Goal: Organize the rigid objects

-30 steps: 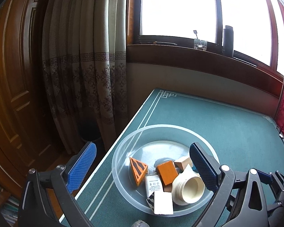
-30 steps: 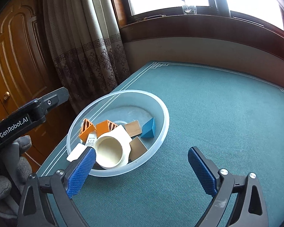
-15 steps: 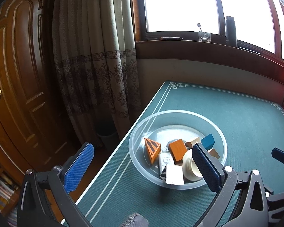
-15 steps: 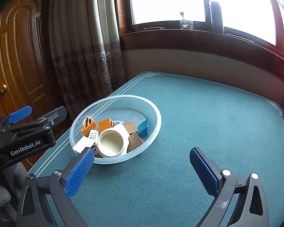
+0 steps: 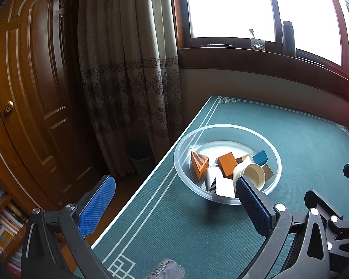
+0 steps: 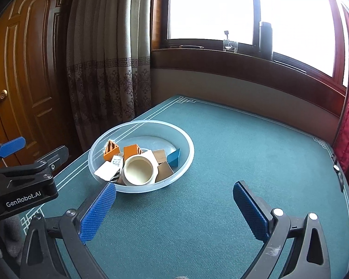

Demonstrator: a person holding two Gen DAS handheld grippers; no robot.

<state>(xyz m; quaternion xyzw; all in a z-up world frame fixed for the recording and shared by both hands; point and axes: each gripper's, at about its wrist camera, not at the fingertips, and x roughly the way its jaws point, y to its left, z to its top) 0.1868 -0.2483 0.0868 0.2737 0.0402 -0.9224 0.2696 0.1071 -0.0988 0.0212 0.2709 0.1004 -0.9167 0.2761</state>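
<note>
Ahead of both pairs of wide-open, empty jaws, a clear bowl is seen on the green table, with blocks and a white cup piled inside, judged gathered there as sorted. The left gripper and right gripper are held back, clear of the rim. Open cloth is noted right of the right jaws; the table edge runs between the left jaws.

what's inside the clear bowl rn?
In the clear bowl: a cream ring, two orange blocks, a blue block, wooden blocks, white boxes. Whatever lies beneath the pile is covered.
</note>
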